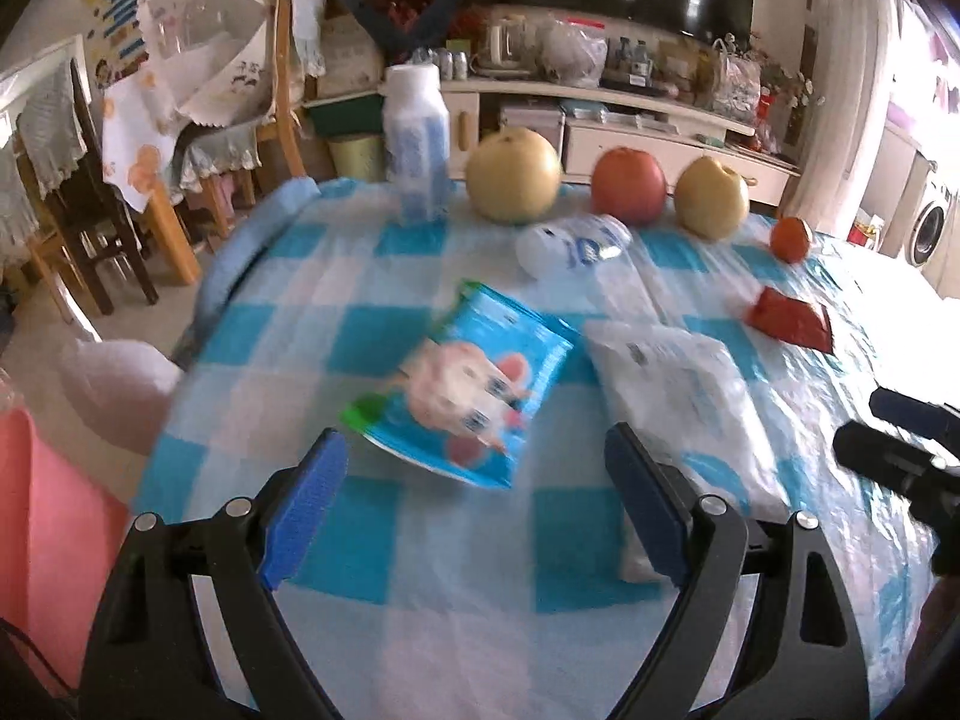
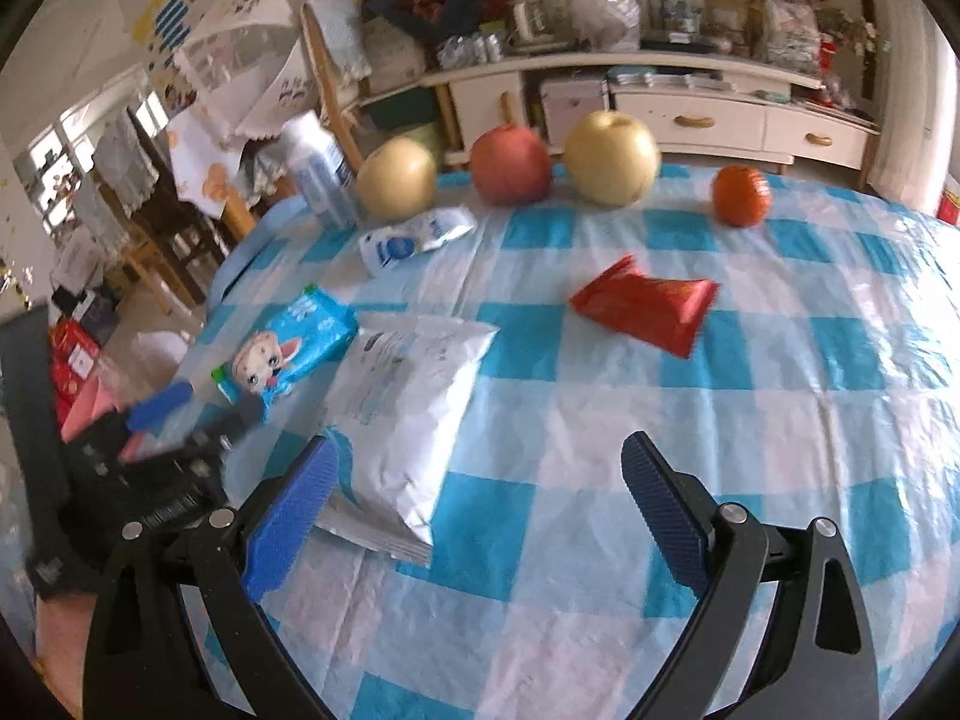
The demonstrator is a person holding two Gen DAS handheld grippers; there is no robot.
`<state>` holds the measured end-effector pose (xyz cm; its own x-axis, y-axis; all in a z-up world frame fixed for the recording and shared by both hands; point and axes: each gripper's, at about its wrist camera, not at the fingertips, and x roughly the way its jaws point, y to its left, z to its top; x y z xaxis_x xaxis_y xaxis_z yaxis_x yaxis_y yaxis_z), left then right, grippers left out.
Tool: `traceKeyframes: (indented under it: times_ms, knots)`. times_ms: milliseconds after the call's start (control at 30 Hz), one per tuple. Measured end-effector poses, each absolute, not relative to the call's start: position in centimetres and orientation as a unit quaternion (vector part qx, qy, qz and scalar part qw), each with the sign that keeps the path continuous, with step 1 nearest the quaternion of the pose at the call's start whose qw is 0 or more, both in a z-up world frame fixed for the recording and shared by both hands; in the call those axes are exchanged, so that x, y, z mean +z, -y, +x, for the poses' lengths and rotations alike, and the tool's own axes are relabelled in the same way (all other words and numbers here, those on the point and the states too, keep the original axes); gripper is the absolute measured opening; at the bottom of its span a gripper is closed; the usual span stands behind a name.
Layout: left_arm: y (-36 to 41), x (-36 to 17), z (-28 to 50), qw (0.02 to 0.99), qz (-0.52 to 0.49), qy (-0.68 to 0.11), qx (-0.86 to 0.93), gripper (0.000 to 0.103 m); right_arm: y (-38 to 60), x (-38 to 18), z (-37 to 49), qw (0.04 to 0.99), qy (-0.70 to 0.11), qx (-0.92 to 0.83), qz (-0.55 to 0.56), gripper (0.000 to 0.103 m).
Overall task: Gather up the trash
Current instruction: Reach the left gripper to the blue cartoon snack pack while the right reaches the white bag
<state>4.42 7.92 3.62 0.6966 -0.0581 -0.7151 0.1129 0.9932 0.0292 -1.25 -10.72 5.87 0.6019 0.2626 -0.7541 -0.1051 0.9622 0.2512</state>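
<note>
Several wrappers lie on the blue-and-white checked table. A blue snack bag with a cartoon animal [image 1: 474, 384] [image 2: 288, 348] lies just ahead of my open left gripper [image 1: 477, 498]; its jaws hold nothing. A white flat pouch [image 1: 678, 396] [image 2: 414, 414] lies to its right, its near corner by the left finger of my open right gripper [image 2: 477, 498]. Farther back lie a red wrapper [image 1: 789, 318] [image 2: 648, 306] and a small white-blue wrapper [image 1: 573, 246] [image 2: 414, 237]. The left gripper [image 2: 180, 414] shows at the left of the right wrist view.
Along the far table edge stand a white bottle [image 1: 417, 138] [image 2: 321, 171], two yellow pears [image 1: 513, 174] [image 2: 612, 156], a red apple [image 1: 627, 183] [image 2: 510, 165] and a tangerine [image 1: 792, 238] [image 2: 741, 195]. Chairs [image 1: 90, 198] and a white bag [image 1: 114, 384] stand left of the table.
</note>
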Motion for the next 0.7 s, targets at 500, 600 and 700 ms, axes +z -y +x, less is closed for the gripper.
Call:
traceKeyframes:
  times_ms: [500,600,700]
  knots:
    - [-6.8,1.4,9.3,0.898,0.123,-0.410,-0.106,0.088,7.7,3.6,2.0,0.870,-0.468,0.115,0.103,0.094]
    - [-7.0,0.8,10.2,0.894,0.126,-0.417,-0.104,0.088,7.4,3.4,2.2,0.869,-0.472,0.114,0.095,0.094]
    - [-7.5,0.5,11.1,0.893,0.112,-0.423,-0.104,0.088,6.7,3.4,2.2,0.872,-0.469,0.117,0.078,0.094]
